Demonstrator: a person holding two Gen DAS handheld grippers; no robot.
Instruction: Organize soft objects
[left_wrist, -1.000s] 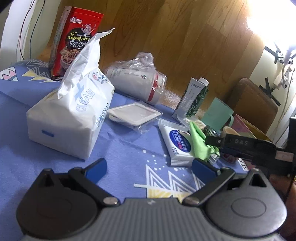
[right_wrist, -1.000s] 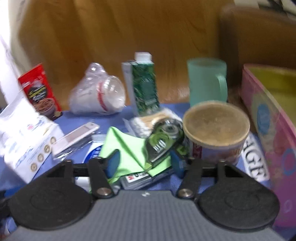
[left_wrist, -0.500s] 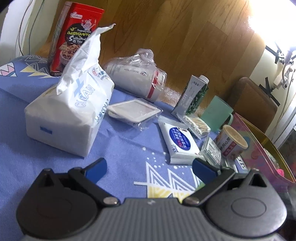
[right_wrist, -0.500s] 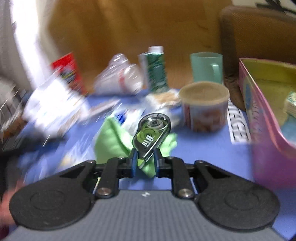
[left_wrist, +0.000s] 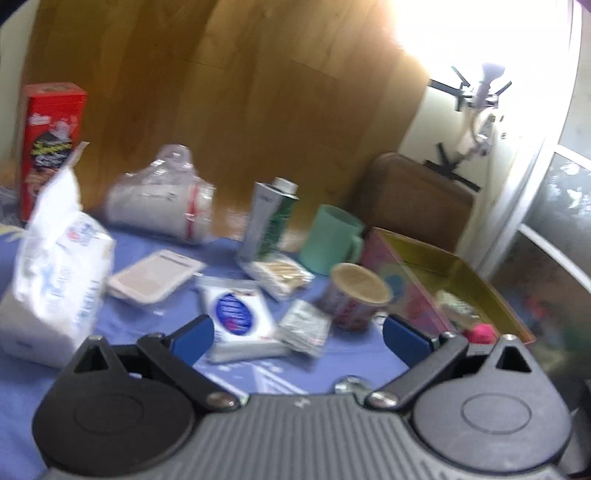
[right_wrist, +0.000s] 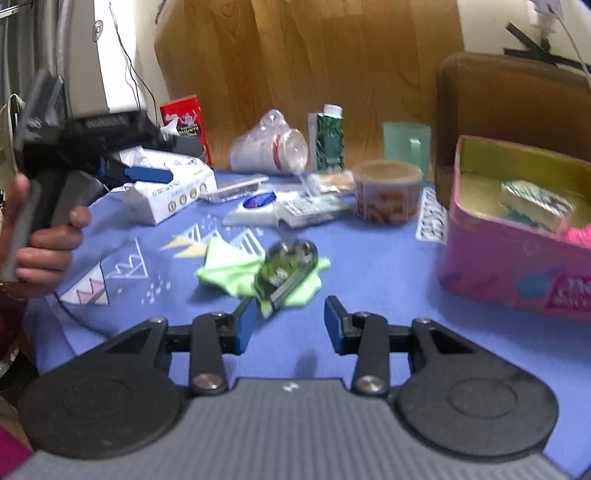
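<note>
Our right gripper (right_wrist: 288, 325) hangs low over the blue surface (right_wrist: 369, 266) with its jaws standing wide and empty; just ahead of them lies the green cloth (right_wrist: 229, 267), crumpled, with a tape dispenser (right_wrist: 286, 271) resting on top of it; our left gripper (left_wrist: 295, 334) also shows its jaws wide apart, holding nothing, above a white tissue pack (left_wrist: 236, 314). We judge the cloth light, limp and easy to bunch, so any raised fold would do; the left-hand flap, clear of the dispenser, looks the best place to pinch. The hard, smooth dispenser may slide off or be dragged along if we lift from under it. The pink box (right_wrist: 517, 266) stands to the right, near but apart, already holding some items.
</note>
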